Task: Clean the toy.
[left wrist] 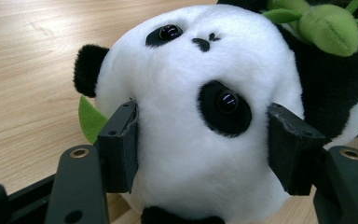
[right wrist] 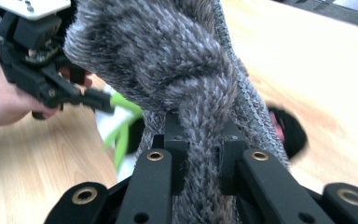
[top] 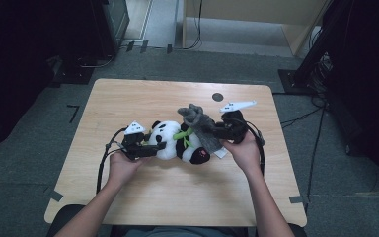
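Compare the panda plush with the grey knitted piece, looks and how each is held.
The panda plush is black and white, stuffed and rounded; the grey knitted piece is mottled grey, limp and bunched. The panda lies on the table with the left gripper squeezing its head; the knitted piece sits above the panda's body, pinched in the shut right gripper. Both are soft and fuzzy, each gripped.

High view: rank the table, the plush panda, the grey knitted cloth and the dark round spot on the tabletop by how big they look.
1. Table, by far the largest.
2. Plush panda.
3. Grey knitted cloth, somewhat smaller, though it hangs bunched and partly covers the panda, so the gap is unsure.
4. Dark round spot, smallest.
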The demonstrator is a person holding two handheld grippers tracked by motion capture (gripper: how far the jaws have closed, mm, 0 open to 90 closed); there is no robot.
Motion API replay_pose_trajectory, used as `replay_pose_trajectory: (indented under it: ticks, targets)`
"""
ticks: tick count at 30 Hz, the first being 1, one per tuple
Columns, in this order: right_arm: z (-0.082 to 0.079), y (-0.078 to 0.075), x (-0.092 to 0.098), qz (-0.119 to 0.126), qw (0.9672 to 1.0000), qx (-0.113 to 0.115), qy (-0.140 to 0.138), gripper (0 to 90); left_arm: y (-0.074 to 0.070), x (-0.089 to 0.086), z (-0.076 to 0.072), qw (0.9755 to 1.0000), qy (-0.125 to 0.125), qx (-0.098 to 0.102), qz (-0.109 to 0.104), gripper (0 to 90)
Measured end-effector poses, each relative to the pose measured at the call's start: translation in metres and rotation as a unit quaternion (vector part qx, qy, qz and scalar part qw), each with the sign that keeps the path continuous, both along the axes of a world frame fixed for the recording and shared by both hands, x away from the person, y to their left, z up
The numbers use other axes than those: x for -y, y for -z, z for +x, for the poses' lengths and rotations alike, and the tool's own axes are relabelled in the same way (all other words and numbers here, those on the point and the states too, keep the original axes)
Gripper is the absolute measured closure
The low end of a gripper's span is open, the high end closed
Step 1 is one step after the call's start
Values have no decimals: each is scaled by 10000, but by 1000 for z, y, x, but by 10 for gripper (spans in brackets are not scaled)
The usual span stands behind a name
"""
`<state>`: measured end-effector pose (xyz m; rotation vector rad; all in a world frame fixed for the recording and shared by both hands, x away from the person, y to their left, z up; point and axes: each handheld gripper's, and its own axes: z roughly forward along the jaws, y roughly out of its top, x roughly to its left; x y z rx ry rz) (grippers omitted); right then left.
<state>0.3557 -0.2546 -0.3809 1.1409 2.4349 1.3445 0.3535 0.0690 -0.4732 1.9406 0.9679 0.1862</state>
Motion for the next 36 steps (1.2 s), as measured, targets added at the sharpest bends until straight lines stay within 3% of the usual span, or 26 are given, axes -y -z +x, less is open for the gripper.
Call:
replay_pose_trajectory:
  ticks: [9,16,21,25,30,36]
  targets:
    - [36,-14,-53,-355,9987,-36,-374,802,1,1,-2,10000,-24,87,-1,353]
    - [57,-5,-90,-587,9957,-253,-674,801,1,1,-3,9999,-20,146,33,353]
    - [61,4,-112,-778,9925,-409,-847,799,1,2,-4,9998,-39,170,59,352]
    - [60,12,-124,-959,9896,-493,-947,796,1,3,-4,9998,-68,183,89,353]
    - [61,16,-126,-936,9886,-640,-990,792,1,4,-5,9997,-73,204,144,355]
    - [59,18,-116,-804,9892,-703,-1008,793,-1,7,-4,9996,-116,84,246,398]
